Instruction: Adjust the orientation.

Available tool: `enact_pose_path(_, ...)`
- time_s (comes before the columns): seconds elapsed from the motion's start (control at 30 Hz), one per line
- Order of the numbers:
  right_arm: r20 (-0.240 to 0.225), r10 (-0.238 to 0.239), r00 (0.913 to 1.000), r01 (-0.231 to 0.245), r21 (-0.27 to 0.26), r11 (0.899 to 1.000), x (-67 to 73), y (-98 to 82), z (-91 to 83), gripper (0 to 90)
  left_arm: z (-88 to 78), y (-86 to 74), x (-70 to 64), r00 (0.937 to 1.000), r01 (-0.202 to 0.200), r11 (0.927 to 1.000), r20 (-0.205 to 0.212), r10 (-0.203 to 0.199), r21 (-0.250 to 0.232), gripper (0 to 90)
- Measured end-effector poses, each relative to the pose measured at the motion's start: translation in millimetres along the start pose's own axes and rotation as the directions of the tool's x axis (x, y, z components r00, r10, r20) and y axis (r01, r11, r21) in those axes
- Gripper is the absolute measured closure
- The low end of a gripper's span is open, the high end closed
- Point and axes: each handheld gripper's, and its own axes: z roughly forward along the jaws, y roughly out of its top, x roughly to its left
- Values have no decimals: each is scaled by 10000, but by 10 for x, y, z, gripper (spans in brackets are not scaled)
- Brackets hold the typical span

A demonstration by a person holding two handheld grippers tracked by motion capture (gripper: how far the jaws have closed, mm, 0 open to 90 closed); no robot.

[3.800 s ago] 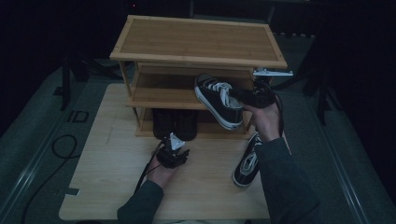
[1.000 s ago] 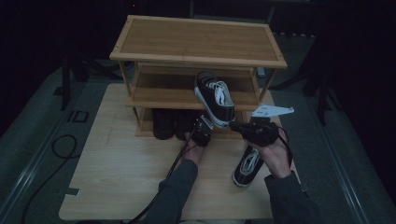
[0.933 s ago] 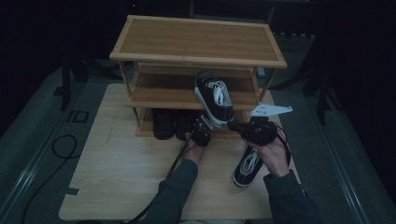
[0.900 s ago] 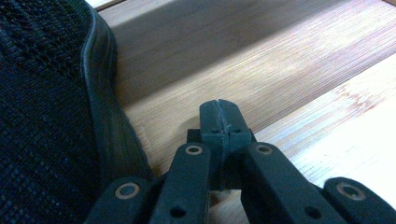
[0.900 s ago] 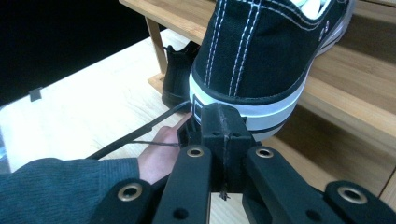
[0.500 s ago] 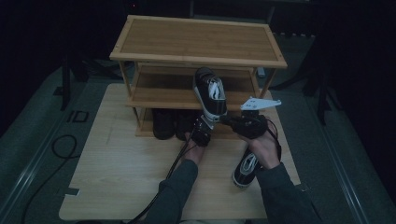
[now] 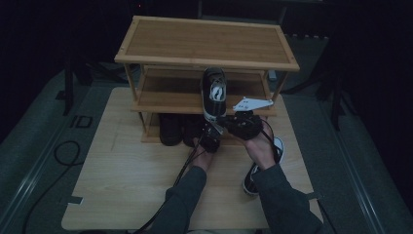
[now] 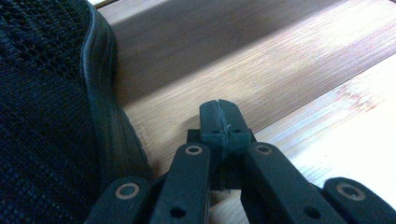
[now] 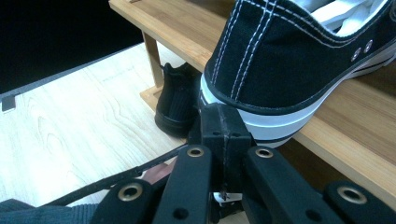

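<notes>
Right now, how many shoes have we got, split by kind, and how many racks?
Black-and-white canvas sneakers: 2, one on the middle shelf, one on the tabletop by the right forearm
All-black shoes on the bottom level: 2
Bamboo shoe rack: 1
Total: 5

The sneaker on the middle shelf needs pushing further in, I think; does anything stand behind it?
Nothing visible does: the sneaker lies heel-out at the middle shelf's front edge, with bare wood behind its toe.
</notes>
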Motion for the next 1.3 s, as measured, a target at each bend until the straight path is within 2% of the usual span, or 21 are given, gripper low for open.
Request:
enact_pose_path(0.3,-1,73,10000,-73,-116,9999,-66,20,66,900,-1,3,1,10000,19,10000,-33,-19,41,900)
enact_pose_path(0.43,657,79,9978,-71,-126,9999,-84,34,128,900,-1,4,-2,10000,35,10000,-44,-34,51,900)
enact_pose_path(0.5,500,240,9985,-232,-168,9996,-115,46,151,900,-1,4,-3,10000,19,10000,-48,-19,53,900)
enact_pose_path(0.63,534,87,9985,-83,-76,9999,-92,76,183,900,-1,4,-2,10000,28,10000,-38,-28,54,900)
enact_pose_path(0.77,894,154,9959,-143,-135,9998,-106,104,272,900,6,4,-12,9998,179,9998,-37,-180,-41,900)
enact_pose_path(0.9,745,238,9969,-231,-95,9997,-142,122,293,900,6,0,-11,9999,154,9999,-25,-154,-74,900)
enact_pose_path(1.17,812,141,9966,-137,-57,9999,-139,152,336,900,6,0,-15,9998,174,9998,-44,-174,-72,900)
enact_pose_path(1.23,987,211,9949,-203,-88,9998,-145,137,311,900,6,-2,-13,9999,169,9998,-28,-169,-86,900)
enact_pose_path(1.3,725,545,9959,-527,-269,9983,-176,105,251,898,6,-4,-13,9999,164,9998,-18,-164,-104,900)
